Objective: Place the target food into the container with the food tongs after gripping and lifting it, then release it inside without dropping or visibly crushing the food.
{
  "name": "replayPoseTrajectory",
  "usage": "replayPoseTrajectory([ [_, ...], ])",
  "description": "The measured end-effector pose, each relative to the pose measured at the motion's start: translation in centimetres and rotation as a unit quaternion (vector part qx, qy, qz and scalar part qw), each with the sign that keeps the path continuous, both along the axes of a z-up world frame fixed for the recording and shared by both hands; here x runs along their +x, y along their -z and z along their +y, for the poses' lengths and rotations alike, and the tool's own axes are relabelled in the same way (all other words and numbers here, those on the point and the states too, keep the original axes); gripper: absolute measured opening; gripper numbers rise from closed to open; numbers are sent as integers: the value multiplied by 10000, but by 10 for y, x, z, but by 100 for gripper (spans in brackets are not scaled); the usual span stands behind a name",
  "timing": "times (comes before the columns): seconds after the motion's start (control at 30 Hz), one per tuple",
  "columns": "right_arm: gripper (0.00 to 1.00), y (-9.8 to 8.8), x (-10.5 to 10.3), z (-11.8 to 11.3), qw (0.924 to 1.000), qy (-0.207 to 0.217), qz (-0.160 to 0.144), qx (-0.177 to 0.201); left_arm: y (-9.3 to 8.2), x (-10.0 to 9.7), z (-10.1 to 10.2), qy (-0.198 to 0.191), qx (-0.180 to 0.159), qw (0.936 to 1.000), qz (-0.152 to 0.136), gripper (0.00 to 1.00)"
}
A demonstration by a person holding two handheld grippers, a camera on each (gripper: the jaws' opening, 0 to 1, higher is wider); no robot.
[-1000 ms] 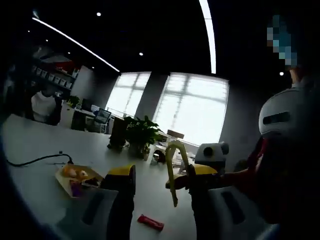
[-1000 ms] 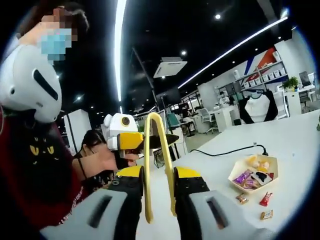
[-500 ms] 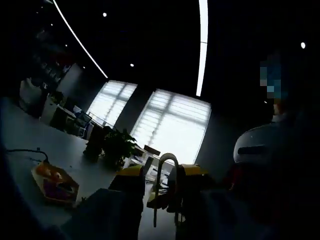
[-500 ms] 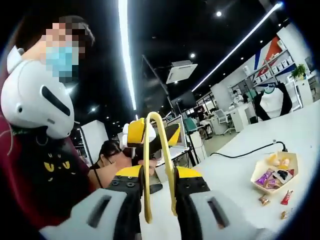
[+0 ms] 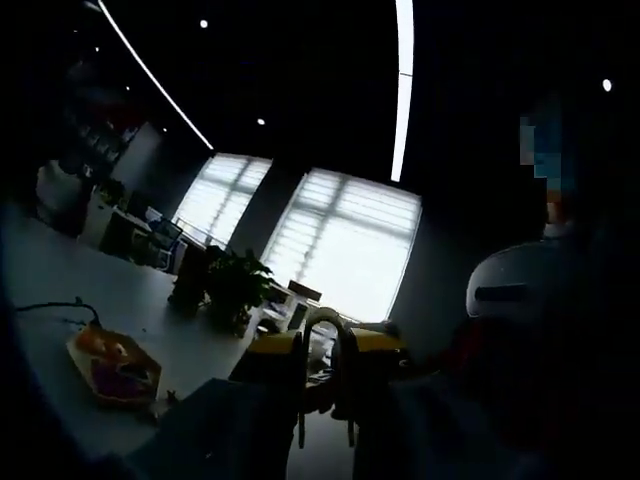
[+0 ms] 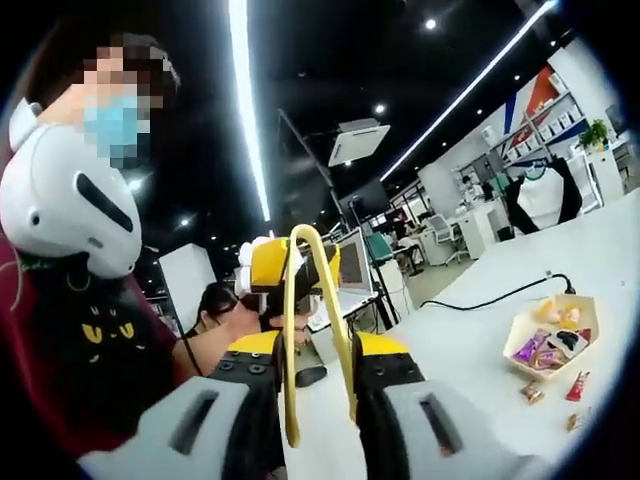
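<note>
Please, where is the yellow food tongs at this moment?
In the right gripper view, the yellow food tongs stand upright between the right hand-held gripper jaws, with the left hand-held gripper just behind.

Left view dim, backlit by windows; right brighter

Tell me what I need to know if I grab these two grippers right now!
Right gripper: jaws shut on the yellow food tongs, loop end pointing up.
Left gripper: its jaws also sit either side of the tongs; that view is too dark to tell if they grip.
Container: on the white table, already holding wrapped snacks. A few wrapped snacks lie loose beside it.
Done: tongs are in hand.
Left: grip a snack, lift it, release it inside gently.
</note>
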State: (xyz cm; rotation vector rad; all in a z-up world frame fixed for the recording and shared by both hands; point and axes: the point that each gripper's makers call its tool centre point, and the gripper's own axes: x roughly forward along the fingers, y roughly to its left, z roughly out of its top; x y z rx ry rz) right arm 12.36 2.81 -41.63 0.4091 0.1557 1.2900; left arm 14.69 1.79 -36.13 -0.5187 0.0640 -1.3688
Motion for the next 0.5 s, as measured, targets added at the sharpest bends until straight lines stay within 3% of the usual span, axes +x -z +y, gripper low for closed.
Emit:
replayPoseTrajectory([
  [0.13, 26, 5, 5, -1, 9996, 113, -76, -233, 6, 3, -1, 4, 451, 9988, -210, 18],
  [0.3, 26, 10, 7, -5, 9991, 87, -6, -405, 10, 7, -4, 95, 746, 9968, -280, 18],
  [0.5, 36, 19, 2, -12, 9969, -77, -59, -783, 9, 9, -8, 310, 1062, 9929, -441, 18],
])
